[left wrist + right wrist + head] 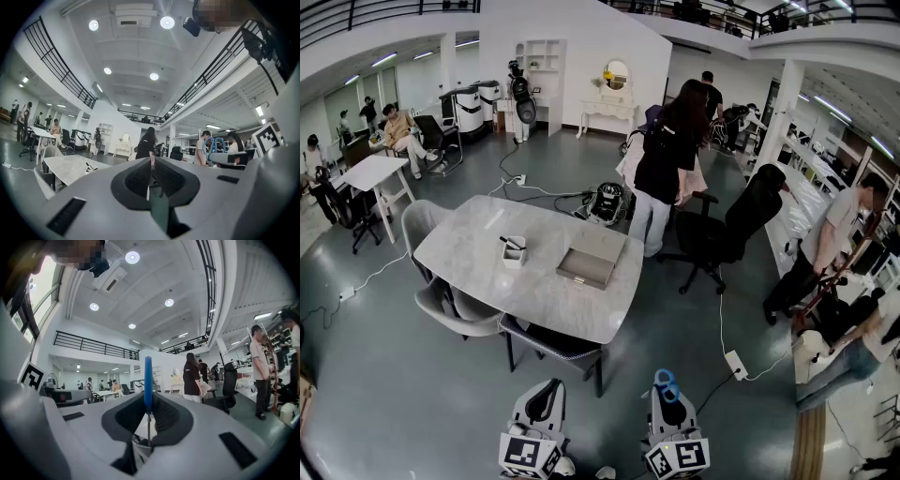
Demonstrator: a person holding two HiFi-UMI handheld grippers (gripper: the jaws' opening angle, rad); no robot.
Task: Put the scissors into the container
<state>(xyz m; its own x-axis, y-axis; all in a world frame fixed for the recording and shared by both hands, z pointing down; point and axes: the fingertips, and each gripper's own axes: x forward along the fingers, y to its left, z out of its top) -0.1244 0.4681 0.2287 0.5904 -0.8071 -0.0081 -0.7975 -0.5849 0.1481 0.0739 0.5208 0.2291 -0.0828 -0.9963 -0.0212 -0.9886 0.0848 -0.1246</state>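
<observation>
The scissors (148,380), with blue handles, stand edge-on between the jaws of my right gripper (148,401), which is shut on them, handle loops pointing forward. In the head view the blue loops (666,382) stick out of the right gripper (664,386) at the bottom, short of the table. The left gripper view also catches the scissors (216,143) at its right. My left gripper (151,163) is shut with nothing in it and sits beside the right one (549,392). A small white container (514,251) holding a dark object stands on the grey marble table (487,281).
A flat grey open box (591,262) lies on the table right of the container. Grey chairs (455,309) line the table's near and left sides, with a black office chair (722,230) beyond. Several people stand or sit around the hall, and cables run across the floor.
</observation>
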